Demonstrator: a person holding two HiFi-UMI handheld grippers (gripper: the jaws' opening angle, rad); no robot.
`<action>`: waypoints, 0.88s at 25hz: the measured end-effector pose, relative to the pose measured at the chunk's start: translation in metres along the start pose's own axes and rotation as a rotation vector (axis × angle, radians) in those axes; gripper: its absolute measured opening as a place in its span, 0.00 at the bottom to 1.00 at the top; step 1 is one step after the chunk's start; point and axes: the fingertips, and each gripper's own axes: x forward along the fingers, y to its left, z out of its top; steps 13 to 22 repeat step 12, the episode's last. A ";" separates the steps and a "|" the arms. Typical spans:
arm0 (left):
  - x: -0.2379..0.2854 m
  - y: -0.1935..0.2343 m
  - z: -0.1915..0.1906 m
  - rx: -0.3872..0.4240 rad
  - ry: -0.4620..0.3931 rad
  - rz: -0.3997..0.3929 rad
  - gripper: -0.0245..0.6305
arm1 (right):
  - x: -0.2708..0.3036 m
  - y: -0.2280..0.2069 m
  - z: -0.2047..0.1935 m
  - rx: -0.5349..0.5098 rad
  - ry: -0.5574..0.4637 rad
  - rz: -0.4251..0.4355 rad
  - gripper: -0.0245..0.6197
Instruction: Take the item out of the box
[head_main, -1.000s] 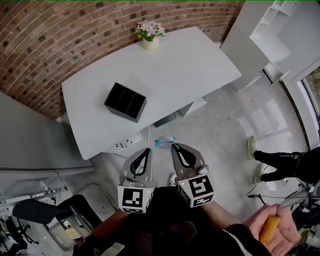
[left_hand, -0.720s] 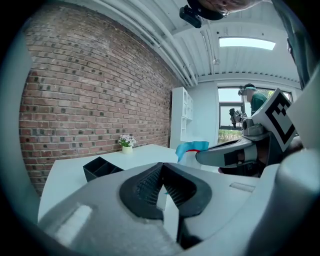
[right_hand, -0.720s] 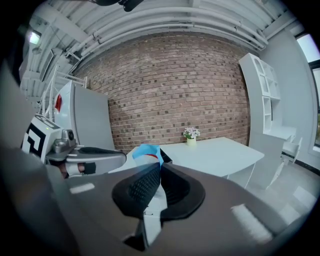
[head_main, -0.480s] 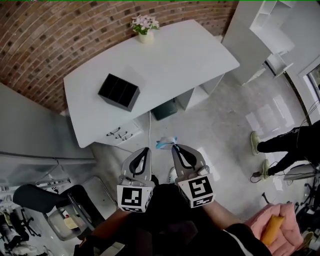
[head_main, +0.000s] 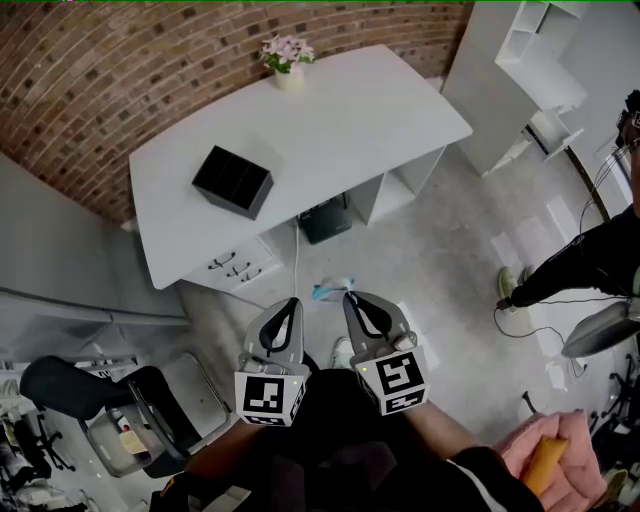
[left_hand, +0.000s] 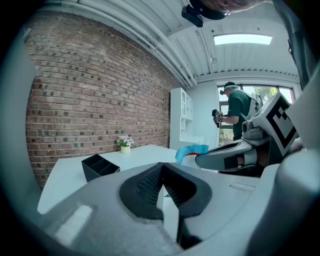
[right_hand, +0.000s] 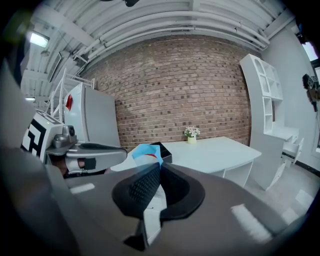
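Change: since the earlier frames the desk (head_main: 340, 130) and the black box (head_main: 232, 182) on it are seen shifted up and to the left in the head view. The left gripper (head_main: 290, 303) and the right gripper (head_main: 350, 297) are kept at the same spot low in the picture. A person (head_main: 590, 255) in dark clothes at the right edge, shown before only as legs, is now seen leaning in further.

Right gripper: clenched on the blue item (head_main: 330, 289) — the pads are pressed together on its lower end, and the rest sticks out past the tips, with a touch of red showing.

Item: already out of the box, it is held over the grey floor (head_main: 440, 290), well apart from the desk's front edge.

Left gripper: its jaws are drawn together with nothing caught between them, and it is carried just beside the right gripper, tips pointing the same way.

Box: it is left on the desk's left half, about midway between the far and front edges. It is set at an angle to them, and its inside is divided by partitions.

Desk: white. A flower pot (head_main: 285, 62) is placed at the far edge — hard by the brick wall (head_main: 100, 70).

Surroundings: a white shelf unit (head_main: 540, 50) is seen beyond the desk's right end, and a dark chair (head_main: 70, 385) at lower left.
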 end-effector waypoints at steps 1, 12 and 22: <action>-0.001 -0.001 -0.001 -0.002 -0.001 0.003 0.04 | -0.001 0.000 -0.001 0.000 0.001 0.003 0.04; -0.003 -0.005 0.000 -0.005 -0.009 0.014 0.04 | -0.007 -0.001 -0.004 -0.017 0.001 0.017 0.04; -0.003 -0.005 0.000 -0.005 -0.009 0.014 0.04 | -0.007 -0.001 -0.004 -0.017 0.001 0.017 0.04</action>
